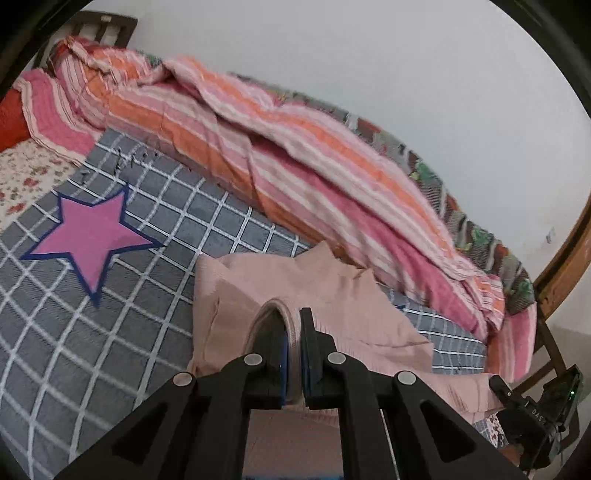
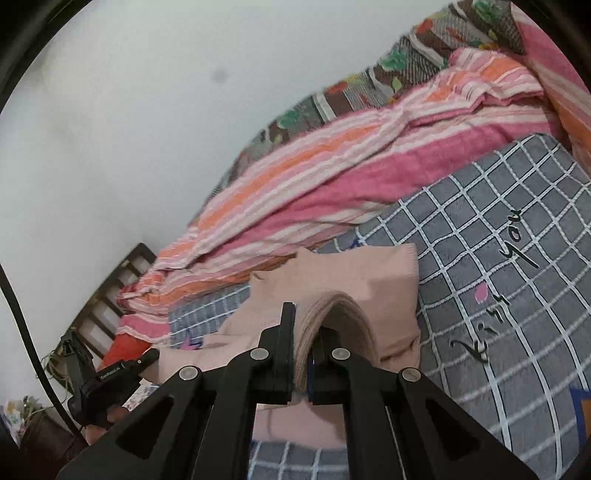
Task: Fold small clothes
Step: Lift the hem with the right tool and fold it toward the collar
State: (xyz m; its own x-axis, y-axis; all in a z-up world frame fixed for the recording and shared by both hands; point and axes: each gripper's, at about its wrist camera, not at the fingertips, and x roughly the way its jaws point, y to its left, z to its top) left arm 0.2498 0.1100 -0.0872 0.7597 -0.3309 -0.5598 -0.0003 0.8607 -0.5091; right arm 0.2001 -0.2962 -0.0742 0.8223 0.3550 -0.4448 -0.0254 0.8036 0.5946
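Bed, one, with a grey checked blanket (image 1: 155, 229) spread over the near part. A pink star (image 1: 90, 236) with a dark blue outline is sewn onto it; from the right side, black script lettering (image 2: 495, 291) reading "Kiss you" shows on the same blanket.

Striped quilt (image 1: 280, 155), pink, orange and white, bunched in a long ridge along the far side of the blanket, against the pale wall (image 1: 369, 55). A patterned cover (image 1: 476, 236) in brown, green and grey lies between quilt and wall. A floral sheet (image 1: 22, 177) shows at the head end, beside a dark wooden headboard (image 1: 103, 29).

Small garment (image 1: 332, 295), pale pink, lying on the checked blanket just in front of the quilt, partly lifted at its near edge. It is ribbed where it bends.

Left gripper (image 1: 293, 332): fingers pressed together on a fold of the pink garment, the cloth arching up over the left finger. The garment spreads flat beyond the fingertips.

Right gripper (image 2: 306, 332): fingers likewise pressed together, pinching a fold of the same garment (image 2: 354, 273), the cloth humped over the right finger.

Each camera catches the other gripper low at the frame edge, close to the garment's near hem.
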